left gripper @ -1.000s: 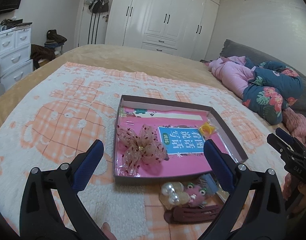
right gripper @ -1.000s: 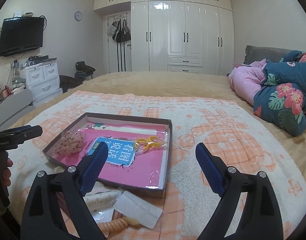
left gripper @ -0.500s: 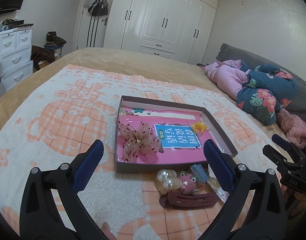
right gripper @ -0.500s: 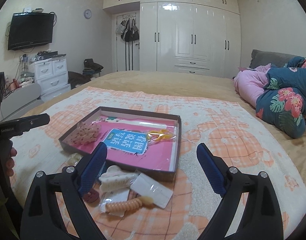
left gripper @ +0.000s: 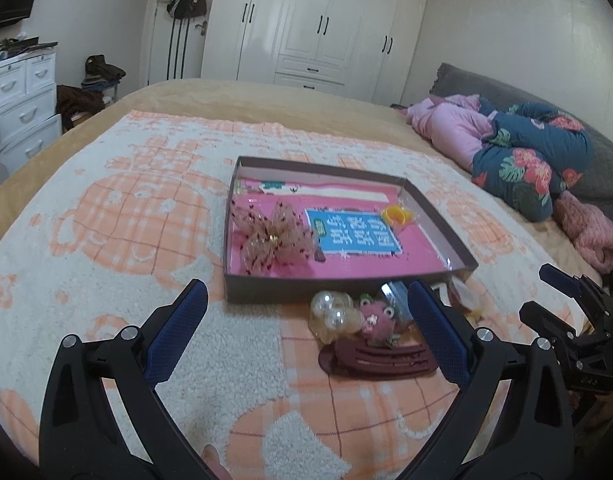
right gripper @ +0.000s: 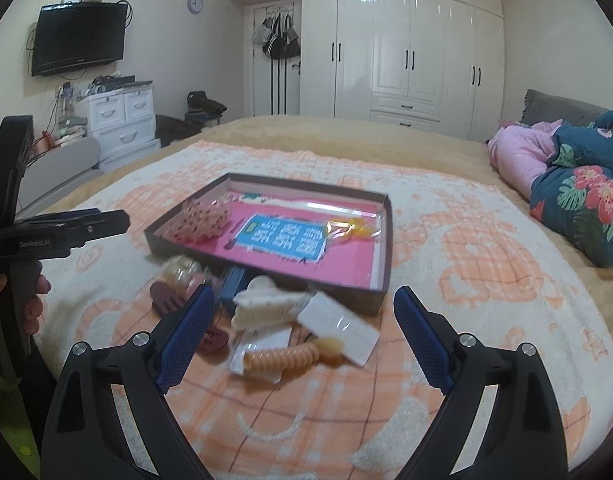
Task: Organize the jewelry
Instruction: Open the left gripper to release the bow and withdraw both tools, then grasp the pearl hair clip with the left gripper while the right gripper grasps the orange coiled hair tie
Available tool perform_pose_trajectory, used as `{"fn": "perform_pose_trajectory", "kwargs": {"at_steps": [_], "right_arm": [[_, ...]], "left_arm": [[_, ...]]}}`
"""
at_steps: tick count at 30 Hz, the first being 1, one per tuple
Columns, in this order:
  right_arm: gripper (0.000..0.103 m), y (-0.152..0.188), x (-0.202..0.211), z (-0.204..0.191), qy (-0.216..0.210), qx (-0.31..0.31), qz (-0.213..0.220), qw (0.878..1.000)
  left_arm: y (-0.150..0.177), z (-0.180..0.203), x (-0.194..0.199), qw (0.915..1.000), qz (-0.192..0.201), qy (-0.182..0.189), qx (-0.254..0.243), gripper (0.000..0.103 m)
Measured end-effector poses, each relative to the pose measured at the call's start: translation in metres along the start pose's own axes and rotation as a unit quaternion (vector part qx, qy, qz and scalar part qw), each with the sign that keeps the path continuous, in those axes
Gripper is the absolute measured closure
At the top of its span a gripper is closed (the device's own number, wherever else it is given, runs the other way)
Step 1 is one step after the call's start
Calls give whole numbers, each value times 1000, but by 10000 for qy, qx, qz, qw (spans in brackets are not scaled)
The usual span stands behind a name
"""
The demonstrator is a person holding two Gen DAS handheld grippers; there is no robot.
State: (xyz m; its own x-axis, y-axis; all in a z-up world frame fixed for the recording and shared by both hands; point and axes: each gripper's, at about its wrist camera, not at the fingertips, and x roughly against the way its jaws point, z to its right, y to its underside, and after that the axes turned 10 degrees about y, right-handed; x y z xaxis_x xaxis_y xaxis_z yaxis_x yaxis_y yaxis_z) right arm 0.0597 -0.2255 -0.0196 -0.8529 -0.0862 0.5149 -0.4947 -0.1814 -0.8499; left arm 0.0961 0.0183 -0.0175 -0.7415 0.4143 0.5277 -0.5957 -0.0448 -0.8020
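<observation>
Just near the shallow box [right gripper: 380, 248], the white claw clip [right gripper: 266, 302] overlaps packets; my right gripper [right gripper: 304, 330], wide open and empty like the left gripper [left gripper: 306, 322], might snag two.

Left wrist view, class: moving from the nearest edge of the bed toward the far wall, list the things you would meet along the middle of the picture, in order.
Dark red hair clip → pearl hair tie → sheer dotted bow inside the shallow box → tan bedspread → white wardrobe.
</observation>
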Motion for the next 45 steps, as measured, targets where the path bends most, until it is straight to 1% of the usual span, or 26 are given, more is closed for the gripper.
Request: {"fn": "perform_pose_trajectory", "kwargs": {"at_steps": [5, 11, 13, 17, 19, 24, 31, 32, 38, 41, 45], "right_arm": [[15, 10, -4, -4, -44, -1, -212, 9998], [15, 17, -8, -4, -112, -79, -379, 9992], [19, 19, -12, -4, -158, -130, -485, 9986], [23, 23, -21, -6, -246, -236, -697, 9970], [27, 24, -24, -9, -268, -265, -770, 9963], [29, 27, -31, -18, -321, -189, -851, 9957], [33, 29, -41, -19, -256, -226, -978, 9946], [33, 28, -43, -19, -256, -248, -995, 9944], [36, 30, -55, -23, -258, -257, -1131, 9929], [39, 32, -57, -22, -222, -267, -1163, 9926], [44, 33, -59, -15, -300, -398, -1207, 9914]], "left_arm": [[9, 1, -12, 9997, -242, 5, -47, 11], [17, 2, -23, 9990, -443, -17, -59, 11], [19, 1, -27, 9988, -494, -17, -50, 11], [21, -3, -34, 9983, -575, -56, 11, 11], [22, -5, -38, 9982, -595, -88, 40, 11], [21, -8, -47, 9977, -666, -54, 117, 11], [20, -10, -64, 9961, -855, 59, 226, 13], [20, -10, -66, 9958, -881, 69, 251, 13], [22, -17, -74, 9942, -986, 157, 410, 26], [22, -20, -73, 9943, -965, 190, 413, 32], [22, -21, -68, 9945, -939, 202, 429, 40]]}}
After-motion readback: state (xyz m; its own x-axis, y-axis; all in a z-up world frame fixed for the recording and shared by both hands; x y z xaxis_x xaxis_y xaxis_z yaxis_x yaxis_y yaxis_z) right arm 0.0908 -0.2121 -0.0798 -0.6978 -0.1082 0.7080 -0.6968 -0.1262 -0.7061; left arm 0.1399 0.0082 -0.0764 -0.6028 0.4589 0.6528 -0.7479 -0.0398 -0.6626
